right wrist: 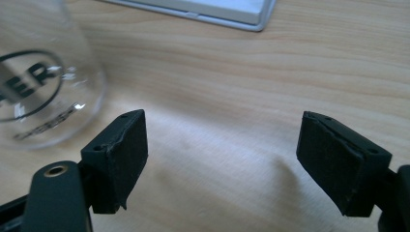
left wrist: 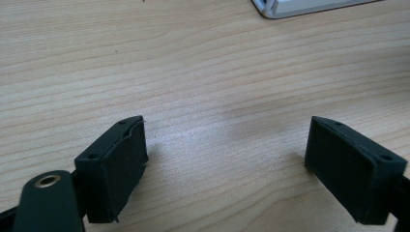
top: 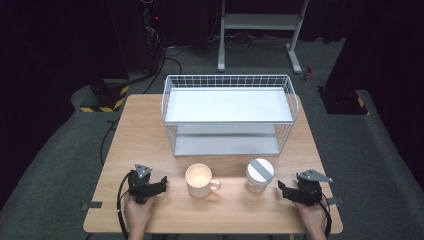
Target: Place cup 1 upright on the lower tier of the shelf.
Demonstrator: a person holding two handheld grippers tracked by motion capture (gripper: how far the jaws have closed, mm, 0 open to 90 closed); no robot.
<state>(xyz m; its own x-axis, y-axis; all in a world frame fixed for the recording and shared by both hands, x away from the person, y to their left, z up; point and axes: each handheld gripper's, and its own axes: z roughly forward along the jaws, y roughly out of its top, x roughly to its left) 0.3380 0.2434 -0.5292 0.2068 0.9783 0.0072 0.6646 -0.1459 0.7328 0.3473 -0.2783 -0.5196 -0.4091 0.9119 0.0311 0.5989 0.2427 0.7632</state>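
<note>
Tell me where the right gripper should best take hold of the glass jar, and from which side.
Probably across the clear round body of the glass jar, below its grey-striped lid. It stands upright just left of the open right gripper, so a level approach from the jar's right looks shortest.

We see the left gripper point(top: 161, 183) at lower left, jaws wide apart, hand point(top: 137, 210) behind it; at lower right the right gripper point(top: 281, 187) gapes too, nothing between.
</note>
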